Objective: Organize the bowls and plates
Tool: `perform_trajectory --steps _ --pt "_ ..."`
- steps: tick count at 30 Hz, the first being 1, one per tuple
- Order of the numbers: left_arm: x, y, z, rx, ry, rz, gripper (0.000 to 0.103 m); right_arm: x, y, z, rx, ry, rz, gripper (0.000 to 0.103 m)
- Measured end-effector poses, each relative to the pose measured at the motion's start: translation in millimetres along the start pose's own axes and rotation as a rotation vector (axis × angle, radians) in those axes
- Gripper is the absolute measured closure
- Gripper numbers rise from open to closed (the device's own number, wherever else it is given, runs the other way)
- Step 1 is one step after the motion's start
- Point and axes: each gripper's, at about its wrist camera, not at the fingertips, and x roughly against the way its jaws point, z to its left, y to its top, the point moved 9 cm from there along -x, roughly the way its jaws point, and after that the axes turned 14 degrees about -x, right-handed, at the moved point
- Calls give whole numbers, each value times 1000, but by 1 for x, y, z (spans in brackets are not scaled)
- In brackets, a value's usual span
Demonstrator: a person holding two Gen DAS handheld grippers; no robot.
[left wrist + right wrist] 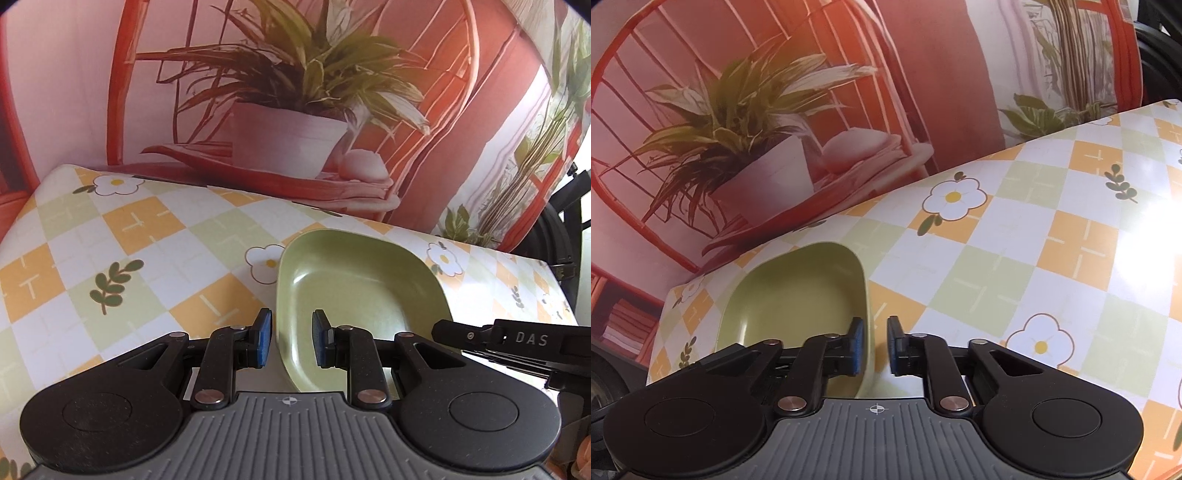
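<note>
A pale green, squarish bowl [354, 284] sits empty on the checked tablecloth [147, 251]. My left gripper [291, 338] is open and straddles the bowl's left rim, one blue pad outside and one over the inside. In the right wrist view the same bowl [790, 295] lies at lower left. My right gripper [875, 345] is open across its right rim, with the left finger inside the bowl and the right finger outside. A narrow gap shows between the outer finger and the wall. No other plate or bowl is in view.
The table [1015, 258] with its orange, green and white flower pattern stretches wide to the right of the bowl. A printed backdrop of a potted plant [288, 140] stands right behind the table's far edge. Black frame parts of the right gripper [528, 338] reach in beside the bowl.
</note>
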Motion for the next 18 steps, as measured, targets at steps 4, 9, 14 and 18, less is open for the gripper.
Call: perform_trajectory --steps 4,9,14,18 --pt "6 -4 -1 -6 -3 -7 80 4 -5 2 -1 -3 9 94" --pt "24 -8 0 -35 18 -6 80 16 -16 4 -26 6 48 95" --pt "52 -10 -7 -95 54 -6 80 40 -24 12 -25 38 42 95" --pt "79 -9 -17 -143 68 -27 80 61 -28 14 -6 61 28 95"
